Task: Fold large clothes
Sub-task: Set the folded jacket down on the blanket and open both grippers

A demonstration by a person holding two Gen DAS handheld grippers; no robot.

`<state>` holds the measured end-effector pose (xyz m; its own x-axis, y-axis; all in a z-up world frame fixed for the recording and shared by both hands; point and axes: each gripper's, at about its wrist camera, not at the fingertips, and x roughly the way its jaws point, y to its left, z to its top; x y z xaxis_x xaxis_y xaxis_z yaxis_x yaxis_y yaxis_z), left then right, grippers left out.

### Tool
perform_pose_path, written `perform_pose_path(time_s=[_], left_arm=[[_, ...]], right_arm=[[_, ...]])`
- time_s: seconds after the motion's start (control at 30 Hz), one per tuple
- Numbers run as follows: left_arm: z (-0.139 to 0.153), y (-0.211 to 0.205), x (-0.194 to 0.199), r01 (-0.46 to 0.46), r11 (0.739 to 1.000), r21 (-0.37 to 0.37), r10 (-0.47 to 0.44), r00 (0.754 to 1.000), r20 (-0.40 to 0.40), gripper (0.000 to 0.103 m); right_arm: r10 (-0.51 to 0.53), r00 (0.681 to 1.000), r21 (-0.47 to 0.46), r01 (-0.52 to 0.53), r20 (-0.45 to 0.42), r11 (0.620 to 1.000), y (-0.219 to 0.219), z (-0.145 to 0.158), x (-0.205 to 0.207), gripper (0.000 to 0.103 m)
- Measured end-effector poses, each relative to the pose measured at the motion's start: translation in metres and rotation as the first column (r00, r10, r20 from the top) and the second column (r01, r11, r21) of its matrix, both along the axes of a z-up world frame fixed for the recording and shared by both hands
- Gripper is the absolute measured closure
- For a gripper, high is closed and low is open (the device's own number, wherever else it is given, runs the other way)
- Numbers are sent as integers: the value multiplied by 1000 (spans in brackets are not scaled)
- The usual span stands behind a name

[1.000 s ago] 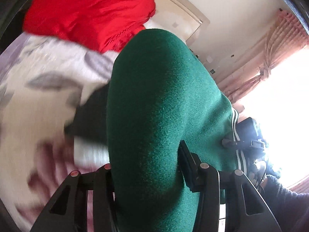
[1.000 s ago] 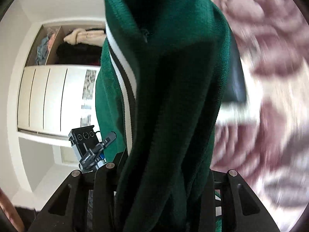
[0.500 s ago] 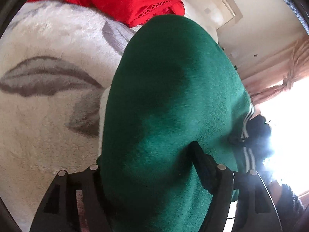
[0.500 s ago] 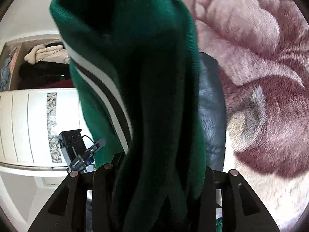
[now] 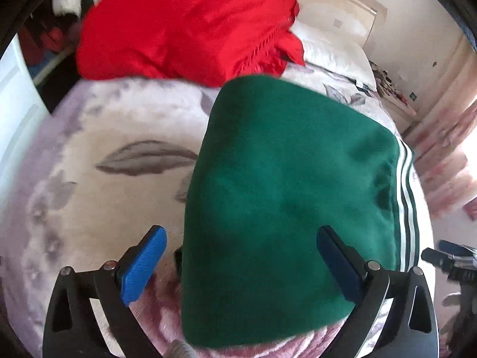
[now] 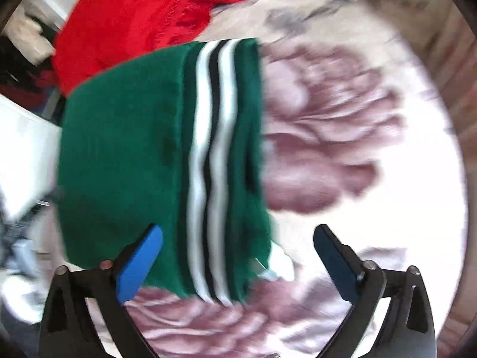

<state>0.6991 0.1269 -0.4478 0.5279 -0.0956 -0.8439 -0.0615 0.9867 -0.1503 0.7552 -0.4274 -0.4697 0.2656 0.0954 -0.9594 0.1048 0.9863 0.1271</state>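
Now both tools are released: the left gripper (image 5: 241, 264) and the right gripper (image 6: 238, 264) stand with jaws wide, having just been opening, and neither set of pads presses on cloth. The green garment (image 5: 286, 208) lies folded on the floral blanket (image 5: 89, 179), passing between the jaws of each tool but not gripped. In the left wrist view its near edge sits between the blue pads; in the right wrist view its striped band (image 6: 211, 161) runs between them.

Step in hand, as I judge it: letting go after laying the fold. To do it well I would lift both tools straight up, so no pad drags the top layer and spoils the fold.

Orientation: in the left wrist view the long axis runs from near to far, towards the red garment (image 5: 184, 24). The white-striped hem lies along the right edge. The right wrist view is blurred, so edges there are uncertain.
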Motion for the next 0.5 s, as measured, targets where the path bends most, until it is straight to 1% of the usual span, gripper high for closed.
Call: perform_pose_path(time_s=[0.03, 0.07, 0.1, 0.17, 0.2, 0.23, 0.27, 0.3, 0.33, 0.37, 0.43, 0.47, 0.5], left_arm=[[7, -5, -11, -13, 999, 34, 12, 1000, 24, 0], [20, -15, -29, -21, 998, 65, 18, 999, 48, 0], [23, -12, -28, -29, 997, 77, 25, 998, 54, 0], [43, -22, -53, -41, 994, 98, 35, 998, 59, 0], [43, -21, -57, -40, 994, 105, 33, 998, 61, 0], [59, -26, -75, -53, 991, 124, 45, 997, 68, 0], [63, -24, -79, -49, 992, 118, 41, 997, 70, 0], [68, -23, -86, -49, 991, 121, 40, 996, 76, 0], [82, -29, -99, -61, 989, 136, 50, 995, 88, 0], [100, -31, -118, -55, 990, 130, 42, 994, 105, 0], [119, -36, -139, -60, 988, 146, 42, 991, 125, 0], [133, -38, -153, -64, 987, 145, 43, 989, 140, 0], [147, -39, -168, -68, 988, 139, 47, 987, 152, 0]], right_arm=[[0, 1000, -75, 1, 17, 997, 11, 9, -18, 0], [-1, 999, -118, 5, 32, 993, 27, 17, -42, 0], [-7, 999, -139, 13, 45, 990, 31, 23, -57, 0], [-19, 997, -182, 32, 76, 983, 43, 43, -85, 0], [-23, 996, -199, 41, 90, 979, 48, 48, -96, 0], [-31, 994, -212, 53, 106, 976, 50, 59, -108, 0], [-38, 992, -214, 63, 119, 975, 56, 68, -122, 0], [-49, 990, -217, 78, 135, 973, 56, 85, -139, 0], [-53, 987, -221, 86, 152, 971, 53, 101, -157, 0], [-60, 984, -227, 98, 166, 969, 54, 112, -168, 0], [-59, 979, -218, 102, 195, 971, 70, 156, -205, 0], [-54, 975, -227, 104, 215, 968, 75, 182, -224, 0], [-48, 972, -239, 104, 230, 966, 81, 199, -241, 0]])
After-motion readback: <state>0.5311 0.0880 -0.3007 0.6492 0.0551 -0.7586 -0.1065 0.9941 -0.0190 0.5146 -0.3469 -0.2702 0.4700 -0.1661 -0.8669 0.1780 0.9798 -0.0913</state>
